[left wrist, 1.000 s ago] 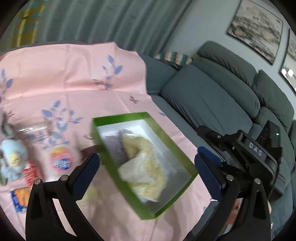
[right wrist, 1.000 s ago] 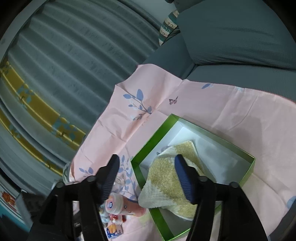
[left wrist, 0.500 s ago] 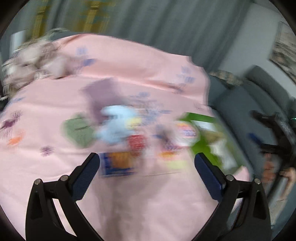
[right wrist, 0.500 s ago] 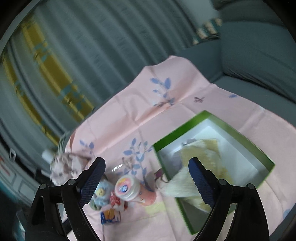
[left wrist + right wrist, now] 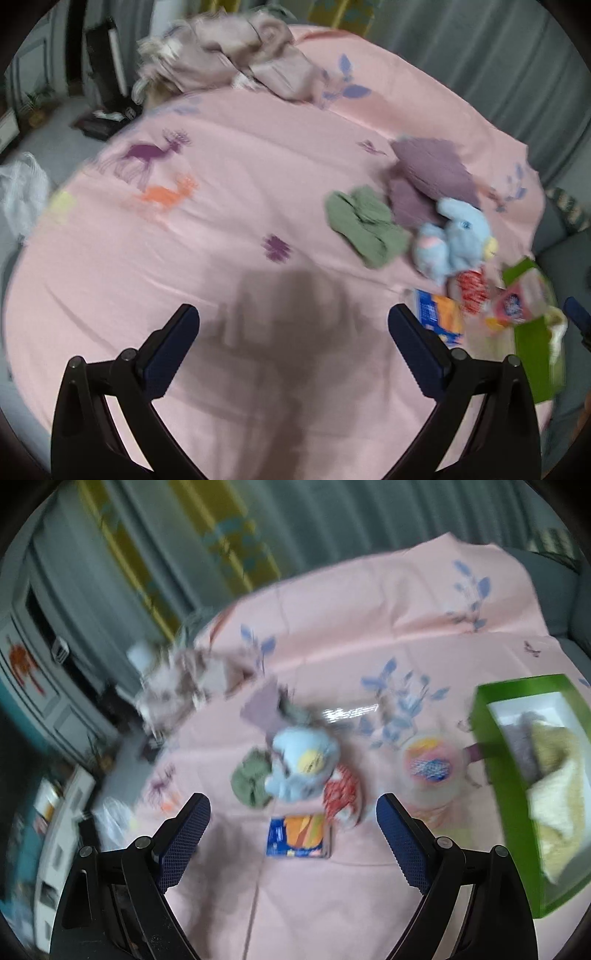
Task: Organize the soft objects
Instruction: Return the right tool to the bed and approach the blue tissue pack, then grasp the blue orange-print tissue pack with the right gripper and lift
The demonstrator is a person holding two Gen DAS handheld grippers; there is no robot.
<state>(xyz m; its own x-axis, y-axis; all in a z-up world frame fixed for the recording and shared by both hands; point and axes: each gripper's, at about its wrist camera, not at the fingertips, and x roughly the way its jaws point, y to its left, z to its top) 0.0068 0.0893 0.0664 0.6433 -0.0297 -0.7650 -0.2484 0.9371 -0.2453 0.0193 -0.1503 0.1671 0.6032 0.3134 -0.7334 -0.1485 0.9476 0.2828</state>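
Note:
A green box [image 5: 506,794] at the right holds a yellow towel [image 5: 557,775] and a purple cloth [image 5: 521,738]. On the pink cloth-covered table lie a blue plush toy [image 5: 299,764], also in the left wrist view [image 5: 454,240], a green cloth [image 5: 365,225] and a purple cloth [image 5: 428,177]. A crumpled beige garment [image 5: 236,62] lies at the far edge. My left gripper [image 5: 293,332] is open and empty above bare cloth. My right gripper [image 5: 293,823] is open and empty, short of the plush toy.
A blue and orange packet [image 5: 297,836], a red and white packet [image 5: 341,794] and a round lidded jar [image 5: 430,768] lie between plush and box. A grey sofa [image 5: 554,576] is at the far right. Curtains hang behind.
Both grippers have swung left, away from the green box, toward the plush and cloths. The right gripper has opened wider. The box now sits at the right edge of both views.

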